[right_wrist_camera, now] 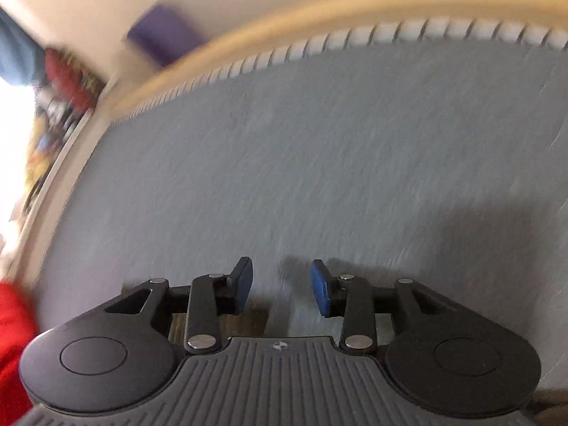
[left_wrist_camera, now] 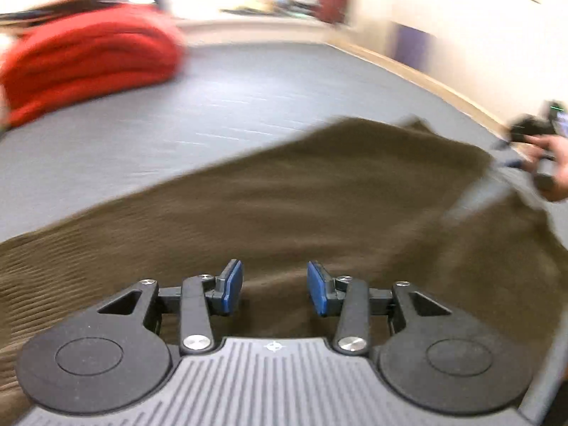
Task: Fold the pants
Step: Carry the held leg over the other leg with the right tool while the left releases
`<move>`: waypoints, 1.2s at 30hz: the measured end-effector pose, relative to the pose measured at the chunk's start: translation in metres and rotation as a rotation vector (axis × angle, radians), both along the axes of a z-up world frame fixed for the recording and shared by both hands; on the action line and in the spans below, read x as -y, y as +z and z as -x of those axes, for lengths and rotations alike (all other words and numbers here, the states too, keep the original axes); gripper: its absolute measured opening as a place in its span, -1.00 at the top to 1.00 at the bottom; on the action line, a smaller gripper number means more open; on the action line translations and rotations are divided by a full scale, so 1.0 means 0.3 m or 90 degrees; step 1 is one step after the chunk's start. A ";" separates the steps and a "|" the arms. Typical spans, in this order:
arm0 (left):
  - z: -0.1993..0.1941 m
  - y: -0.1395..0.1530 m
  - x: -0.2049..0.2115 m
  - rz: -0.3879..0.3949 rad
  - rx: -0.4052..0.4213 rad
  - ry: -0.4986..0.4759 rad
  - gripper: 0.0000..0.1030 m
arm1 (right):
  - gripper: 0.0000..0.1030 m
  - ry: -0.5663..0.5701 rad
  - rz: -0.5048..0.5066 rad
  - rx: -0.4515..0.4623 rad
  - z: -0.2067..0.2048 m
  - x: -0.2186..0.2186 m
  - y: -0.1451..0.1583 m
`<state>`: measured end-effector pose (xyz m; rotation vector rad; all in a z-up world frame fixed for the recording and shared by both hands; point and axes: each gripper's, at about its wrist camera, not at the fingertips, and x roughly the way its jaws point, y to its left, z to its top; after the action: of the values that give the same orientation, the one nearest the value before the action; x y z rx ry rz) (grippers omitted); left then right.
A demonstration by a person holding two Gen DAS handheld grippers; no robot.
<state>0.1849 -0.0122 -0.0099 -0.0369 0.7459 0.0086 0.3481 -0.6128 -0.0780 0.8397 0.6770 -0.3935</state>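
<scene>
- Brown pants (left_wrist_camera: 319,191) lie spread across the gray table (left_wrist_camera: 248,99), apparently flattened ready for a fold.
- The left gripper (left_wrist_camera: 275,282) hovers low over the cloth, fingers wide apart and holding nothing.
- The right gripper (right_wrist_camera: 282,284), fingers likewise parted and empty, faces bare table at the fabric's far edge.
- A folded red garment (left_wrist_camera: 88,60) sits well apart on the table, clear of the work; motion blur obscures the background clutter.
</scene>
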 end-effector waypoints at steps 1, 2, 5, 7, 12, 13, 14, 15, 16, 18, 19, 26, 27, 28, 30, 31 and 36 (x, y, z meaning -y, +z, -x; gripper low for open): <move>0.005 -0.028 -0.052 0.000 -0.003 0.041 0.11 | 0.24 0.014 0.019 0.025 -0.020 -0.014 0.030; 0.012 -0.060 -0.100 0.000 -0.011 0.074 0.12 | 0.24 0.055 0.037 0.048 -0.051 -0.041 0.053; 0.098 -0.184 -0.168 0.000 0.004 0.104 0.15 | 0.19 0.236 0.093 0.074 -0.163 -0.177 0.086; 0.191 -0.223 -0.128 -0.042 0.066 0.090 0.15 | 0.13 0.345 0.111 0.061 -0.244 -0.267 0.075; 0.222 -0.257 -0.009 -0.180 0.102 0.092 0.14 | -0.05 0.470 0.192 -0.003 -0.416 -0.407 0.019; 0.220 -0.255 -0.025 -0.165 0.102 0.092 0.14 | -0.05 0.486 0.194 -0.014 -0.424 -0.425 0.005; 0.223 -0.251 -0.046 -0.145 0.102 0.093 0.14 | -0.05 0.499 0.198 -0.030 -0.458 -0.444 -0.012; 0.222 -0.251 -0.062 -0.123 0.103 0.093 0.14 | -0.01 0.508 0.203 -0.037 -0.465 -0.453 -0.015; 0.221 -0.258 -0.063 -0.111 0.104 0.094 0.14 | 0.64 0.519 0.219 -0.034 -0.482 -0.469 -0.017; 0.218 -0.250 -0.059 -0.113 0.104 0.093 0.14 | 0.78 0.521 0.251 0.010 -0.487 -0.496 0.008; 0.220 -0.246 -0.051 -0.125 0.105 0.091 0.14 | 0.79 0.473 0.281 0.051 -0.474 -0.493 0.045; 0.239 -0.111 -0.111 -0.069 0.105 0.105 -0.07 | 0.68 0.354 0.361 0.040 -0.431 -0.504 0.089; 0.253 -0.088 -0.129 -0.056 0.110 0.112 -0.06 | 0.63 0.324 0.347 0.052 -0.401 -0.482 0.107; 0.260 -0.076 -0.160 -0.038 0.101 0.118 -0.05 | 0.63 0.298 0.326 0.065 -0.361 -0.453 0.130; 0.258 -0.088 -0.212 -0.030 0.051 0.133 0.09 | 0.62 0.269 0.290 0.100 -0.268 -0.412 0.157; 0.248 -0.121 -0.242 -0.027 -0.001 0.136 0.08 | 0.62 0.287 0.286 0.100 -0.243 -0.415 0.156; 0.303 -0.028 -0.280 -0.023 0.030 0.129 0.11 | 0.65 0.354 0.273 -0.103 -0.156 -0.392 0.021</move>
<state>0.0940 0.0717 -0.0183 -0.0779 0.6916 0.2144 0.3947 -0.4952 -0.0716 0.1948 0.9029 -0.0920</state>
